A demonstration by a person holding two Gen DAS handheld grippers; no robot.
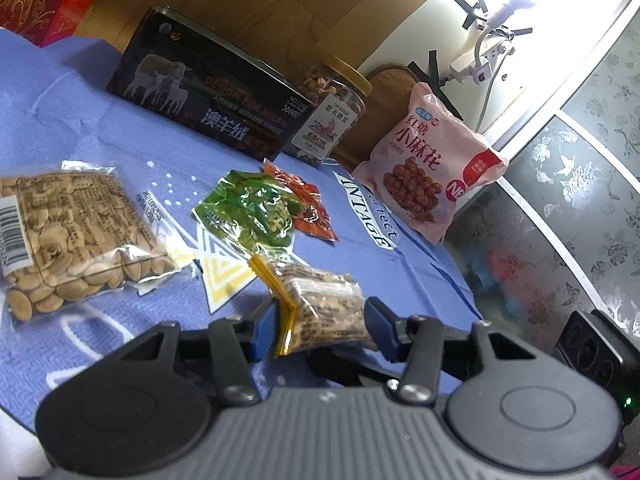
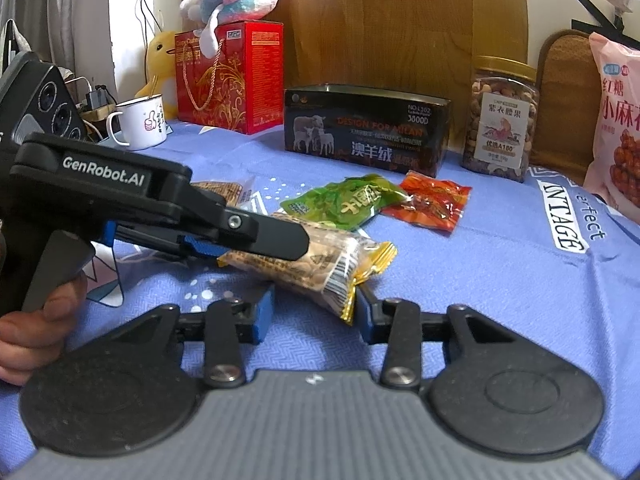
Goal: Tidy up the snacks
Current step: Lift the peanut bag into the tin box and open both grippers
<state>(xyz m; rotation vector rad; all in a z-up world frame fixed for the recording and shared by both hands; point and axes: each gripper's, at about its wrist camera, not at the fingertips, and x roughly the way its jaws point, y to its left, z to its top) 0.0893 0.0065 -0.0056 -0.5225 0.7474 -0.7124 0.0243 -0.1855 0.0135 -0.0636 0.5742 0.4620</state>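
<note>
A clear snack packet with gold ends (image 1: 324, 312) sits between my left gripper's (image 1: 322, 328) blue pads, which press on both its sides. From the right wrist, the left gripper's black finger (image 2: 280, 234) lies over this packet (image 2: 304, 260). The packet's gold end pokes between my right gripper's (image 2: 316, 312) fingers. It brushes the right pad only, so that gripper stands open. Behind lie a green packet (image 1: 248, 208) (image 2: 344, 200) and a red packet (image 1: 310, 216) (image 2: 428, 200). A clear bag of pale seeds (image 1: 68, 240) lies at the left.
On the blue cloth (image 2: 480, 280) at the back stand a black box (image 2: 364, 128), a jar of nuts (image 2: 500, 120), a pink bag (image 2: 620, 128), a red gift box (image 2: 228, 80) and a white mug (image 2: 140, 122). The table's edge (image 1: 460, 276) drops off at the right. A hand (image 2: 24, 340) holds the left gripper.
</note>
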